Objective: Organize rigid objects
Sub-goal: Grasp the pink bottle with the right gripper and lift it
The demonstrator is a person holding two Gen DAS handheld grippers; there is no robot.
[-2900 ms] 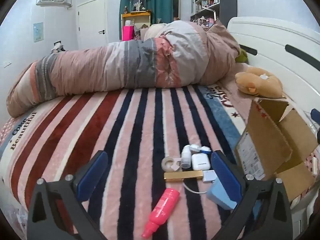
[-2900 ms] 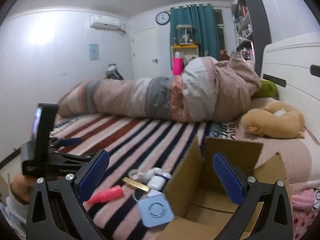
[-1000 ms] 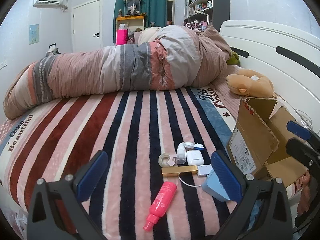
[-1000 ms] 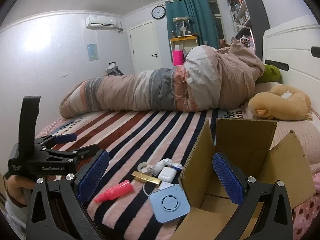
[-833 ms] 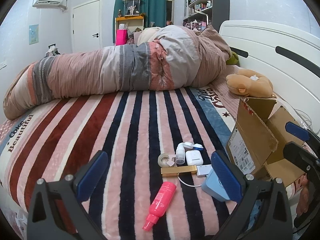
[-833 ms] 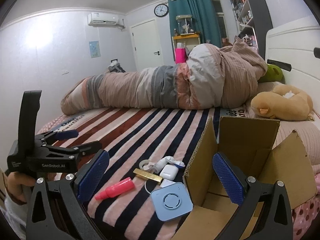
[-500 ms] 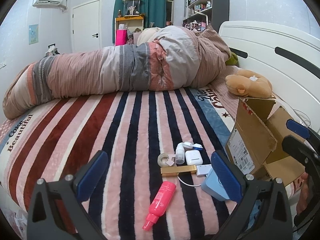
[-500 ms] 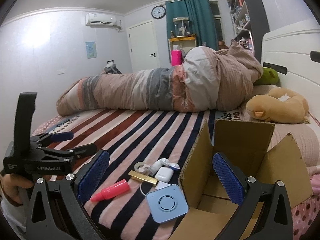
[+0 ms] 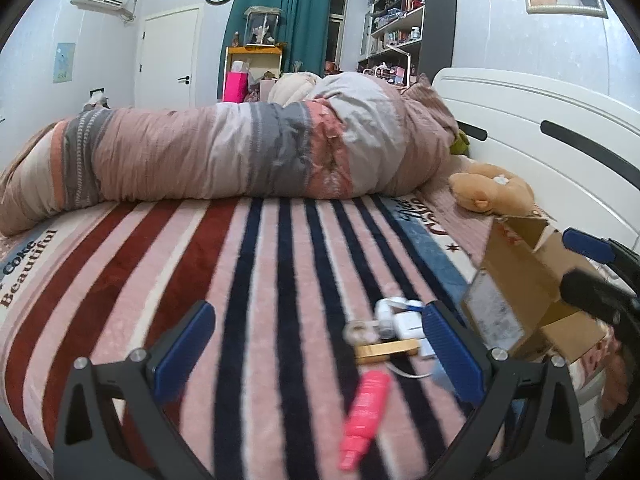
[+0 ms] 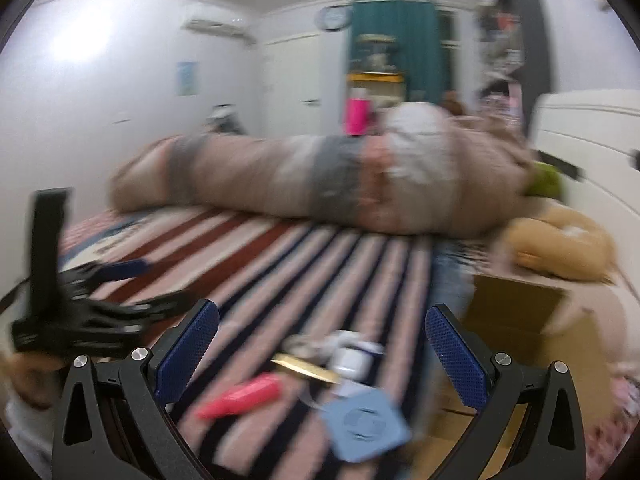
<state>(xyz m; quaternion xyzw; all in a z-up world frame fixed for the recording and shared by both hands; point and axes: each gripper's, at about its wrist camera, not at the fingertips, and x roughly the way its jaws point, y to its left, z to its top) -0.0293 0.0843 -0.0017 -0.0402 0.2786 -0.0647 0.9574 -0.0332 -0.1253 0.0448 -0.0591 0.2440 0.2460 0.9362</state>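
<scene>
Several small items lie on the striped blanket: a pink bottle, a gold bar, a white earbud case, a tape roll and a light blue square device. An open cardboard box stands to their right. My left gripper is open and empty, hovering before the items. My right gripper is open and empty above them; its view is blurred.
A rolled striped duvet lies across the bed behind. A tan plush toy sits by the white headboard. The striped blanket stretches left of the items. Each gripper shows in the other's view.
My right gripper has swung left, from over the box to over the small items, blurring its view. My left gripper has shifted a little left and nearer the blanket.
</scene>
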